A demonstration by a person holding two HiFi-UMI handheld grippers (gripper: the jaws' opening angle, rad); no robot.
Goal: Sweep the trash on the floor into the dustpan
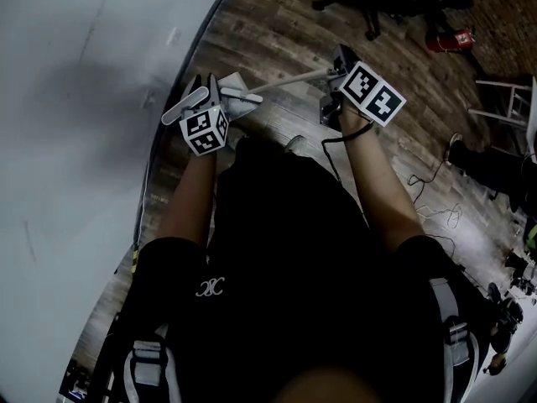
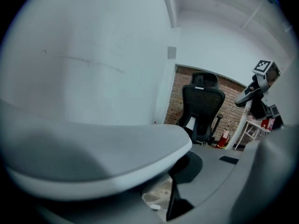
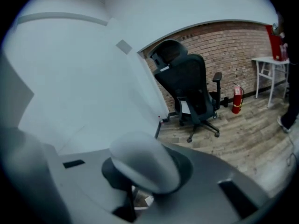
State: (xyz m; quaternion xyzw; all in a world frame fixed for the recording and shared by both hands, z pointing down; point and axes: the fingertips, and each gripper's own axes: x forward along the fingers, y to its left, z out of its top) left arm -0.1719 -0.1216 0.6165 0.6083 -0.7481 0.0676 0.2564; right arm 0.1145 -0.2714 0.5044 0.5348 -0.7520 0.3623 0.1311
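My left gripper (image 1: 210,101) is shut on a wide pale grey handle (image 1: 185,103), apparently the dustpan's. That handle fills the left gripper view (image 2: 93,153) and hides most of the floor. A thin grey broom pole (image 1: 285,81) runs from my right gripper (image 1: 336,78) down to a pale head (image 1: 237,92) on the wood floor, close beside the left gripper. The right gripper is shut on the pole's rounded grey top (image 3: 145,164). Through the gap under each handle a small white scrap (image 2: 152,204) (image 3: 148,200) lies on the floor.
A white wall (image 1: 92,99) runs close along the left. A black office chair (image 3: 187,87) stands ahead by a brick wall, with a red fire extinguisher (image 3: 238,99) and a white table (image 3: 271,73) to its right. Cables (image 1: 432,212) trail on the floor at the right.
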